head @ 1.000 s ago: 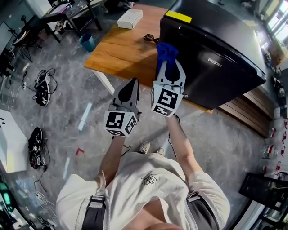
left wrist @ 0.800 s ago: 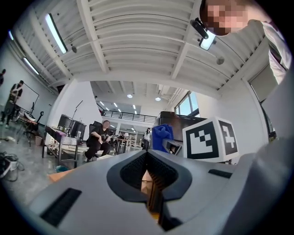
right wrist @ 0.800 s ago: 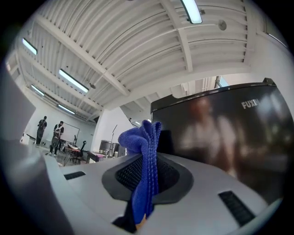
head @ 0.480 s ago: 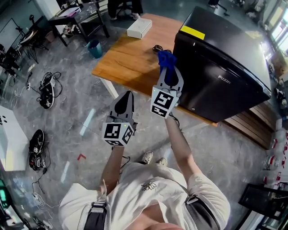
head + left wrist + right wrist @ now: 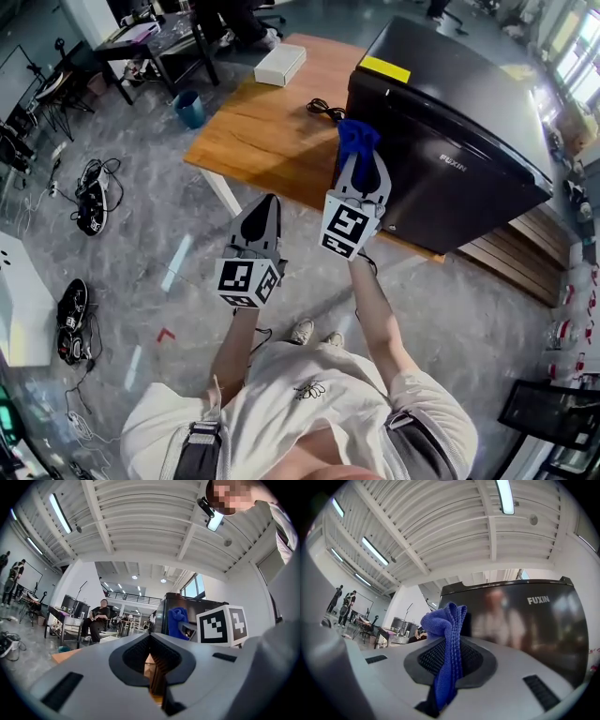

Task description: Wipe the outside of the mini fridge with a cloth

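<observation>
Starting closest to the body, the left gripper (image 5: 265,206) hangs low and idle, its jaws drawn together on nothing, with only a sliver of wood showing through the slit in its own view. Just beyond it the right gripper (image 5: 364,171) is raised higher, its jaws clamped on a bunched blue cloth (image 5: 356,137) whose folds stick out past the tips toward the mini fridge (image 5: 450,122). The fridge stands on the right end of the wooden desk (image 5: 262,127), its dark glossy door facing the person. The step in hand looks like bringing the cloth onto the door near its left edge. To do it well, the free wad rather than the hard jaw tips should meet the surface, pressed flat and drawn in long overlapping passes, with the door, side and top each covered. Neither view settles whether the cloth touches the door yet. The fridge's far side and back are out of sight, and its lower edge is partly covered by the right gripper. Farther off, a dark cable (image 5: 325,108) and a white box (image 5: 280,64) lie on the desk.
</observation>
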The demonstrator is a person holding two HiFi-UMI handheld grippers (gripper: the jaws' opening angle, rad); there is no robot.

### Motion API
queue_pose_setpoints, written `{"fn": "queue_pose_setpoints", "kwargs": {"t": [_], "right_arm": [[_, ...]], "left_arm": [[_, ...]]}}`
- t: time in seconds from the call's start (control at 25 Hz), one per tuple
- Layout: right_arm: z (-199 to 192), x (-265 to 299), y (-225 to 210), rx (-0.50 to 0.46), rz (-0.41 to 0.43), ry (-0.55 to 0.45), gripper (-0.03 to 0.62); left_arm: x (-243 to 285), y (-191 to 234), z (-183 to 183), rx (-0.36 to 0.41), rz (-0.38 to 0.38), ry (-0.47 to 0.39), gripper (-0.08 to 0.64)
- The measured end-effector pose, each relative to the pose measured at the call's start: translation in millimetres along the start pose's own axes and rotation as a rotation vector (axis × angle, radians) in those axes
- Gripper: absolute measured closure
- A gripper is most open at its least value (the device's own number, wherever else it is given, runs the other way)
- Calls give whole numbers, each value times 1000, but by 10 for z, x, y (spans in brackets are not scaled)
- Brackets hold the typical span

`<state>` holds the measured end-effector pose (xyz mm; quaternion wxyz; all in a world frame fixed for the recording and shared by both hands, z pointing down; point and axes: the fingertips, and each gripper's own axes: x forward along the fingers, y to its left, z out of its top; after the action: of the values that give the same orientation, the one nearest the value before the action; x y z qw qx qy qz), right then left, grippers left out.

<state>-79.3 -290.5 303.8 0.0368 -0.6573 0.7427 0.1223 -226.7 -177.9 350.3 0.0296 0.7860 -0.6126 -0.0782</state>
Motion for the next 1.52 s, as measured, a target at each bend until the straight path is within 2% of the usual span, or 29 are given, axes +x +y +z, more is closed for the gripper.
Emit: {"fn": "queue_pose_setpoints", "kwargs": {"t": [0.4,0.68,0.92,1.24,1.52], "right_arm": [[63,-332,-601,-23,-81,-8,531],[0,-632,-1197,-62,-156,-6,531],[10,-854,-1778,-94,-241,-9,531],[-121,-1134,-2626,-108,-376,24,531],[-204,-1310,-3101,-118,-475,58,531]], "left_arm": [[50,-404,4,0,-66,-4,555],[137,-777,-92,-13,-113,-1,555],[262,-1227,-118,-8,-190,-3,555],[416,-1682,-226,-9,-257,12,555],[491,-1985,-285,-6,-312,24,555]]}}
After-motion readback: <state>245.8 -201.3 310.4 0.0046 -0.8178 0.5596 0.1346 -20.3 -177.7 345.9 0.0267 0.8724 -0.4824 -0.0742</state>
